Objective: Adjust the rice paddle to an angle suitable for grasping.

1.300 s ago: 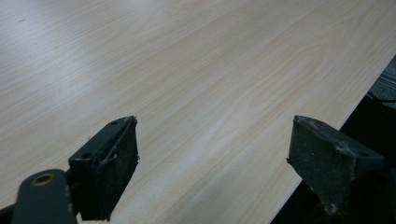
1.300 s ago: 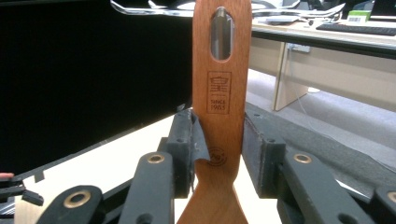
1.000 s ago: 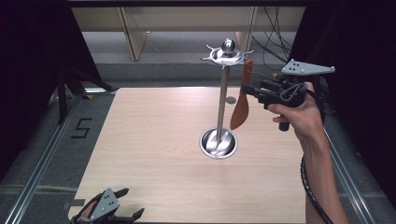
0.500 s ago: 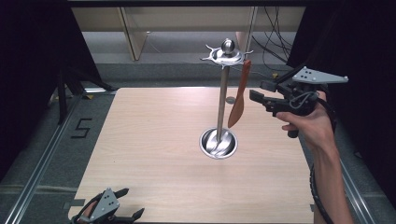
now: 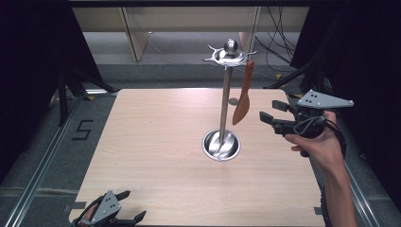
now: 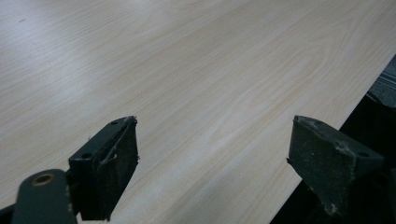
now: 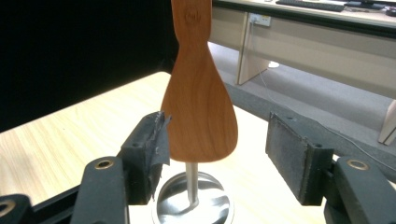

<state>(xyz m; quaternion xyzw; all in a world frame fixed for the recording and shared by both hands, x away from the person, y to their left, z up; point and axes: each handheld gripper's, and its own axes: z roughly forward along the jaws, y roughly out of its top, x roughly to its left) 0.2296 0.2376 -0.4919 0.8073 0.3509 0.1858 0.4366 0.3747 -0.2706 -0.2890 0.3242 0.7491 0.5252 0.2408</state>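
Pale wood table (image 5: 156, 142) across frame centre. Left gripper (image 5: 124, 209) at lower left edge, resting low on table, jaws spread, nothing between. Steel stand (image 5: 223, 106) at centre, round base on table, hooked crown above. Wooden spatula (image 5: 243, 94) hanging from crown, right of pole. Right gripper (image 5: 270, 111) at right, in hand (image 5: 319, 149), jaws spread, near spatula blade, not touching.

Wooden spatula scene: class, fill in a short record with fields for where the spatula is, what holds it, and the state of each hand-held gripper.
spatula: wooden spatula hangs from the metal stand, blade down
stand: upright pole on a round base, on the table
right hand-held gripper: open, beside the blade, apart from it
left hand-held gripper: open, at the near table edge
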